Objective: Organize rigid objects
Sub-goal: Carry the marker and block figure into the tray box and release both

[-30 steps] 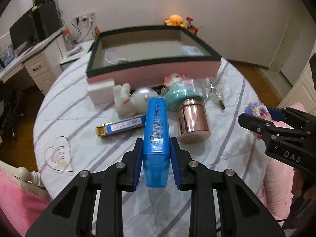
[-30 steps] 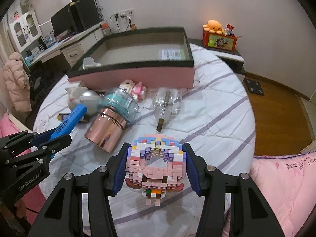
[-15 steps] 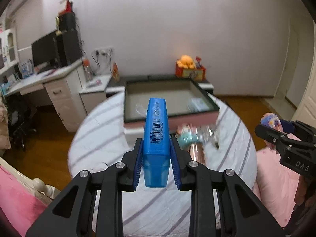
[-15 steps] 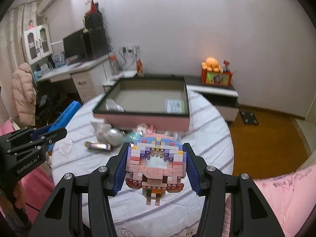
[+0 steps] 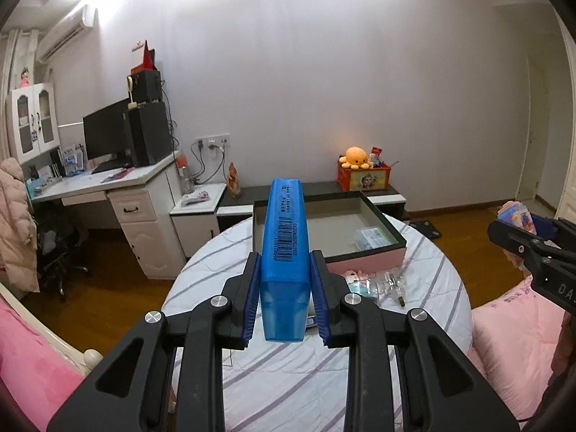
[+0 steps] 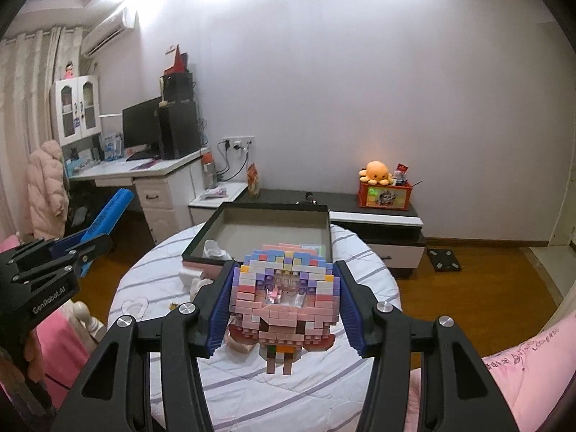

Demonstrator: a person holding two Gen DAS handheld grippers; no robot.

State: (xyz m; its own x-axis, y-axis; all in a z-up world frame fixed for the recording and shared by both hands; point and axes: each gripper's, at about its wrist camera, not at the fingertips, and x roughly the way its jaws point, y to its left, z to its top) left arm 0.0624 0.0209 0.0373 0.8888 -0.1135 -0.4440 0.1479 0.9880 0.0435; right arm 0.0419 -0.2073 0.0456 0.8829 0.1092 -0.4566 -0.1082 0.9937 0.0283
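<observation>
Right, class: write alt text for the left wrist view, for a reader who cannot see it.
The left gripper clamps a blue case held above a round table with a striped cloth. Beyond it lies an open pink tray; the right gripper shows at the right edge.

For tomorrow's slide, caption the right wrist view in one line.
Right gripper holds a pastel brick-built figure above the striped round table, the open pink-sided box beyond.

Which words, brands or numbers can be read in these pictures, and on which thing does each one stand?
"GenRobot.AI": on the left gripper, seen from the right wrist.
"DA", cut off by the frame edge: on the right gripper, seen from the left wrist.
"AHM21501": beside the barcode on the blue case; the digits under the barcode are too blurred.
Pink bedding: embroidered writing, unreadable.
Label in the pink box: too small.
</observation>
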